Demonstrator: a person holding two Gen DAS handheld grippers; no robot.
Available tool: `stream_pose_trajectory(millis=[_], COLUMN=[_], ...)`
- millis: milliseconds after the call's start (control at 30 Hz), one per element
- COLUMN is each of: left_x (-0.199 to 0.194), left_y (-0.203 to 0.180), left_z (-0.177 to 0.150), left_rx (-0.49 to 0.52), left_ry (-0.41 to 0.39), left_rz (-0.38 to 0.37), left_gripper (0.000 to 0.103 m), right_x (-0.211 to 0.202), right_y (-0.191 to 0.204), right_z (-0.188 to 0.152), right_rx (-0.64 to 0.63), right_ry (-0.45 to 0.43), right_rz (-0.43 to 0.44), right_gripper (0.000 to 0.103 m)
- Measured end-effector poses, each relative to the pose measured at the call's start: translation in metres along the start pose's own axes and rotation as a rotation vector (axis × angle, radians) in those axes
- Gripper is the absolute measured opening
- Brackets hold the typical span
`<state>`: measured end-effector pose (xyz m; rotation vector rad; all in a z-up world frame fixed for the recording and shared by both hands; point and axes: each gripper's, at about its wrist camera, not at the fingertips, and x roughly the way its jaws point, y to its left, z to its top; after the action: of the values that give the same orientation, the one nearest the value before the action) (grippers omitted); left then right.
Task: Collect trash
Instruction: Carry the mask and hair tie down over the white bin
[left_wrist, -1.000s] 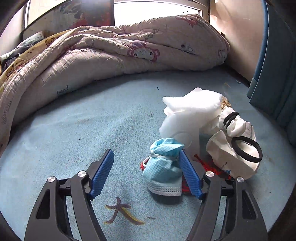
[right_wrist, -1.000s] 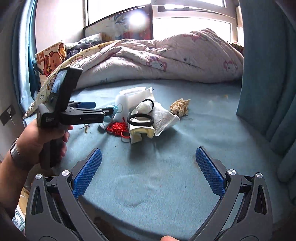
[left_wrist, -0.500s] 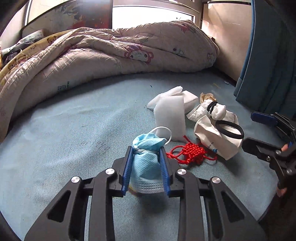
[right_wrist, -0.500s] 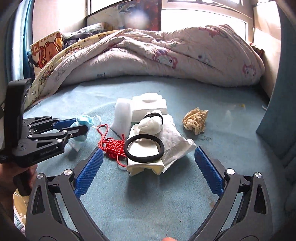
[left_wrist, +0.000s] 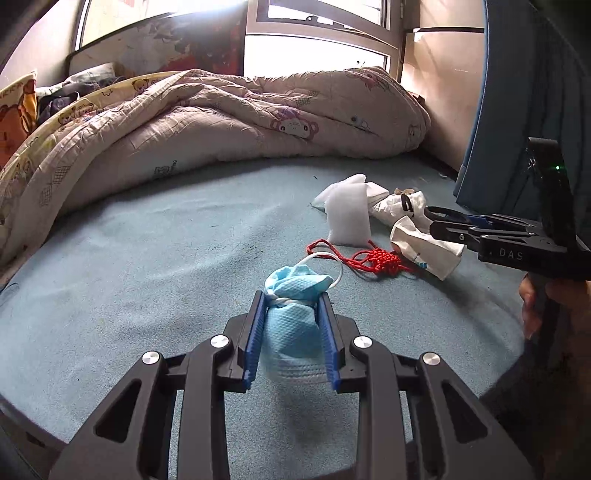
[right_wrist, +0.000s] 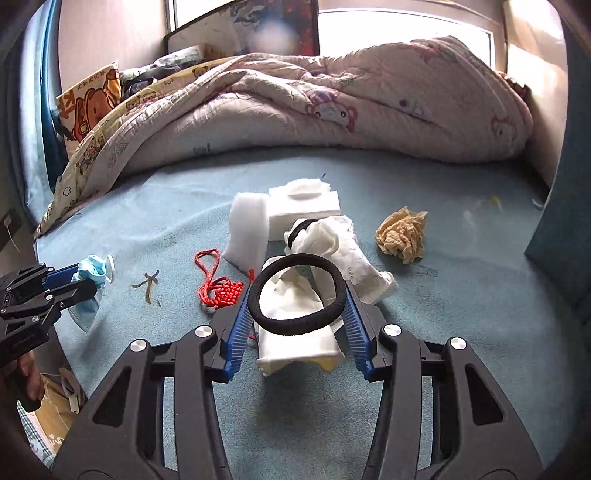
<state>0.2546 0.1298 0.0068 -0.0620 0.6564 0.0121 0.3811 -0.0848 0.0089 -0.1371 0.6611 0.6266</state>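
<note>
My left gripper (left_wrist: 291, 306) is shut on a crumpled blue face mask (left_wrist: 293, 325) and holds it just above the blue bed sheet; it also shows at the left of the right wrist view (right_wrist: 86, 278). My right gripper (right_wrist: 297, 291) has its jaws narrowed around a white paper bag (right_wrist: 295, 325) with a black hair band (right_wrist: 297, 295) lying on it; the pads touch the band's sides. A red knotted cord (right_wrist: 221, 291), white foam pieces (right_wrist: 247, 232), crumpled white paper (right_wrist: 332, 236) and a tan paper ball (right_wrist: 402, 236) lie on the sheet.
A rumpled quilt (right_wrist: 314, 110) fills the back of the bed. A cartoon pillow (right_wrist: 88, 103) is at the far left. Blue curtains (left_wrist: 524, 92) hang on the right. The bed's front edge is close below both grippers.
My left gripper closed on the mask and drew it back toward the front left. My right gripper moved in over the paper bag and narrowed its jaws around the hair band.
</note>
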Motion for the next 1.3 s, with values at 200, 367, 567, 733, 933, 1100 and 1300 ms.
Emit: stream_pose_trajectory(millis=[200, 367, 567, 733, 933, 1100, 1300], left_x=[-0.014, -0.037, -0.064, -0.087, -0.092, -0.056, -0.008], left_y=[-0.005, -0.016, -0.034, -0.049, -0.073, -0.078, -0.09], left_z=[-0.006, -0.019, -0.049, -0.084, -0.15, -0.21, -0.27], left_rx=[0.003, 0.014, 0.043, 0.048, 0.075, 0.046, 0.023], left_ry=[-0.016, -0.032, -0.018, 0.002, 0.026, 0.094, 0.159], left_rz=[-0.014, -0.033, -0.049, -0.068, -0.078, -0.104, -0.149], left_gripper=[0.027, 0.027, 0.027, 0.027, 0.027, 0.027, 0.027], right_x=[-0.033, -0.077, -0.132, -0.17, -0.174, -0.141, -0.098], right_y=[0.002, 0.016, 0.048, 0.07, 0.083, 0.078, 0.067], right_z=[0.003, -0.014, -0.062, -0.106, -0.184, -0.244, -0.299], right_rx=[-0.008, -0.047, -0.095, -0.123, -0.142, -0.098, -0.073], right_ry=[-0.07, -0.117, -0.137, -0.137, -0.065, 0.066, 0.155], right_rz=[0.006, 0.054, 0.122, 0.171, 0.202, 0.216, 0.21], right_gripper=[0.044, 0.044, 0.044, 0.044, 0.044, 0.044, 0.044])
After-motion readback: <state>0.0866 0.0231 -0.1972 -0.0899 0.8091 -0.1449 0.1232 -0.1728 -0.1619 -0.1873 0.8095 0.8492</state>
